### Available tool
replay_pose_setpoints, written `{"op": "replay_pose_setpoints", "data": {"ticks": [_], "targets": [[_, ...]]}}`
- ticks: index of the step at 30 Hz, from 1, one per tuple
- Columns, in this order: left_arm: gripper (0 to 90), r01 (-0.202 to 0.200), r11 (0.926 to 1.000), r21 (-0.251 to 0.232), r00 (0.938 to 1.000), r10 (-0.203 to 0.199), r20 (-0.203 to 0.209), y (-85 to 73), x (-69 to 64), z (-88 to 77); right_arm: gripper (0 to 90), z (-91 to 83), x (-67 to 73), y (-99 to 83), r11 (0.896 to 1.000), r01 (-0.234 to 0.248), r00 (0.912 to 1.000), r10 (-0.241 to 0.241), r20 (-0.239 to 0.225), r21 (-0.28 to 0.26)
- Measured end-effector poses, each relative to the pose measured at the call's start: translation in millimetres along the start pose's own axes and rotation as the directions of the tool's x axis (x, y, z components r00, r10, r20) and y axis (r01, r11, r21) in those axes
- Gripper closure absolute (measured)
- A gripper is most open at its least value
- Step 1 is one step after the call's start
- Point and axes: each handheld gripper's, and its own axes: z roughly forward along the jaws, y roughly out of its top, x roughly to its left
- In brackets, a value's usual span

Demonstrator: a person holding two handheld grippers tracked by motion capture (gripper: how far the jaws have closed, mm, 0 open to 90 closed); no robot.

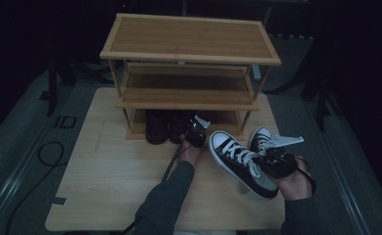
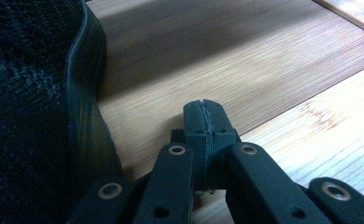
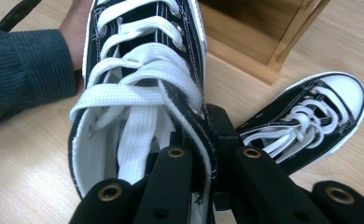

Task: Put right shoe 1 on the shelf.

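At the rack's (image 1: 189, 58) bottom shelf, my left gripper (image 2: 203, 122) rests empty with jaws pressed together beside a dark shoe (image 2: 35, 107). Right of it, my right gripper (image 3: 207, 140) clamps a sneaker's (image 3: 143, 88) collar, seemingly to shelve it; its mate (image 3: 311, 116) waits on the table (image 1: 106, 166).

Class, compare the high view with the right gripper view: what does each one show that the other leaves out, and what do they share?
High view alone: the whole three-tier wooden shoe rack, dark shoes on its bottom shelf, and the left gripper near them.

Right gripper view alone: up close, the right gripper clamps one side of the collar of the black high-top sneaker, white lining visible inside.

Both: that sneaker, the second sneaker lying on the table, and the person's left sleeve.
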Motion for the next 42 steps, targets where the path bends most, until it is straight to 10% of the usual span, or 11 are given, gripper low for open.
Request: {"op": "replay_pose_setpoints", "data": {"ticks": [42], "targets": [[89.8,0.006,1.0000,-0.002,1.0000,-0.006,-0.007,0.0,-0.3,-0.2,88.4,-19.1,-36.9,63.0,0.998,0.013,0.9994,-0.015,-0.031,-0.068]]}}
